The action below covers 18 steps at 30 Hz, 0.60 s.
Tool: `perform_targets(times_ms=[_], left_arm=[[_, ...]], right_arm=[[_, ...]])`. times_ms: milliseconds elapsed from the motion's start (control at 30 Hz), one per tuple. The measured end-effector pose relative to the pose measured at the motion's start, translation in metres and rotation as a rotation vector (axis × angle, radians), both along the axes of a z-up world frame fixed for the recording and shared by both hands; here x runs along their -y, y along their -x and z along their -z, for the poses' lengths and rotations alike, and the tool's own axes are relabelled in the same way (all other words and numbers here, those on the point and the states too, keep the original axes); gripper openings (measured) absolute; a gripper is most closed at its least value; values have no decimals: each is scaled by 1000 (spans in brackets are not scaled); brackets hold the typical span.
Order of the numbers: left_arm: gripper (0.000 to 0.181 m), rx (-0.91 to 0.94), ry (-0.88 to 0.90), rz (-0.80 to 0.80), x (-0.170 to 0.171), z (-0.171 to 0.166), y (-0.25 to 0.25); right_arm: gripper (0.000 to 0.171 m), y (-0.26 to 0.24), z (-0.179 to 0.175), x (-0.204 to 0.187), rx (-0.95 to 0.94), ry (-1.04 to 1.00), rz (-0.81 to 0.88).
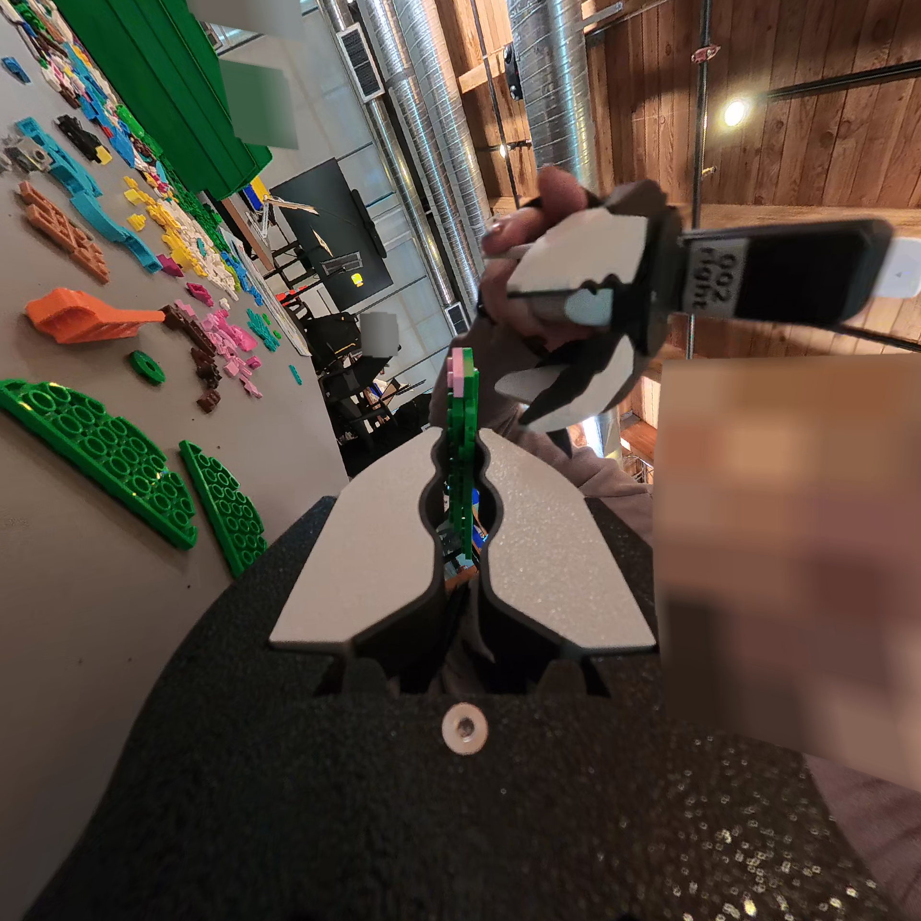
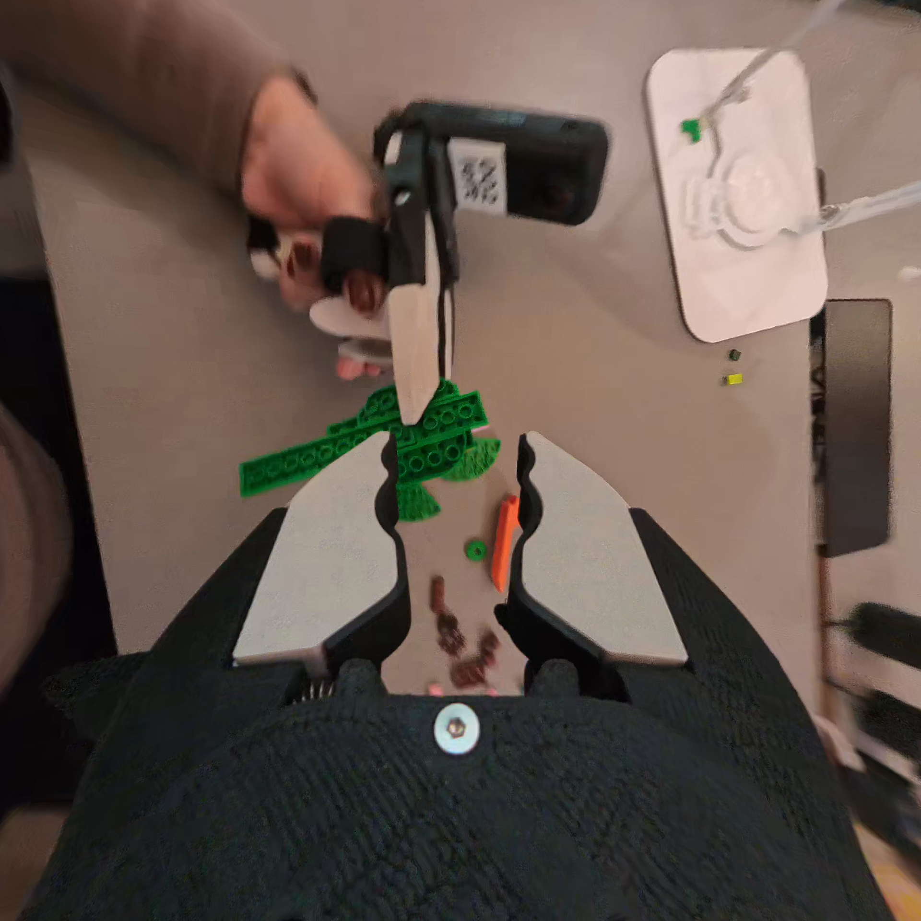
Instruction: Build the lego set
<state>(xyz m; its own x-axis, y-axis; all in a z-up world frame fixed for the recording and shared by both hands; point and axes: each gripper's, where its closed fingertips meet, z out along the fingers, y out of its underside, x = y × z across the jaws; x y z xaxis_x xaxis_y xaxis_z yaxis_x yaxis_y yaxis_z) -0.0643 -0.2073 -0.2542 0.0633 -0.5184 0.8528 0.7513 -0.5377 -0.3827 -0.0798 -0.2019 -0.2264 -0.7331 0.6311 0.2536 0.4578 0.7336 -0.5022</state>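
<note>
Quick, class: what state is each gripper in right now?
Left gripper: shut on the green plate assembly.
Right gripper: open, holding nothing.

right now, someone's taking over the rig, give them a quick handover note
Left gripper: shut on the green plate assembly, held edge-up off the table, a pink piece at its tip.
Right gripper: open, empty, close by the assembly.
On the grey table: two curved green plates, orange piece, green ring, brown bricks, mixed loose pile.
Done: a few green plates joined. Left: most of the build.
</note>
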Motion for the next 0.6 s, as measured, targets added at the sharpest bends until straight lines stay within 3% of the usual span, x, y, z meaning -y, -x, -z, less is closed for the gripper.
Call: perform_targets(times_ms=[33, 200, 333, 600], left_arm=[[7, 1, 0, -1, 0, 0, 0], [8, 8, -4, -2, 0, -1, 1], [7, 7, -5, -2, 0, -1, 0], [8, 7, -5, -1, 0, -1, -1]], right_arm=[[45, 2, -3, -2, -20, 109, 51], [45, 0, 2, -16, 21, 730, 352], [38, -6, 18, -14, 91, 1070, 425], [21, -4, 22, 5, 95, 1315, 400]])
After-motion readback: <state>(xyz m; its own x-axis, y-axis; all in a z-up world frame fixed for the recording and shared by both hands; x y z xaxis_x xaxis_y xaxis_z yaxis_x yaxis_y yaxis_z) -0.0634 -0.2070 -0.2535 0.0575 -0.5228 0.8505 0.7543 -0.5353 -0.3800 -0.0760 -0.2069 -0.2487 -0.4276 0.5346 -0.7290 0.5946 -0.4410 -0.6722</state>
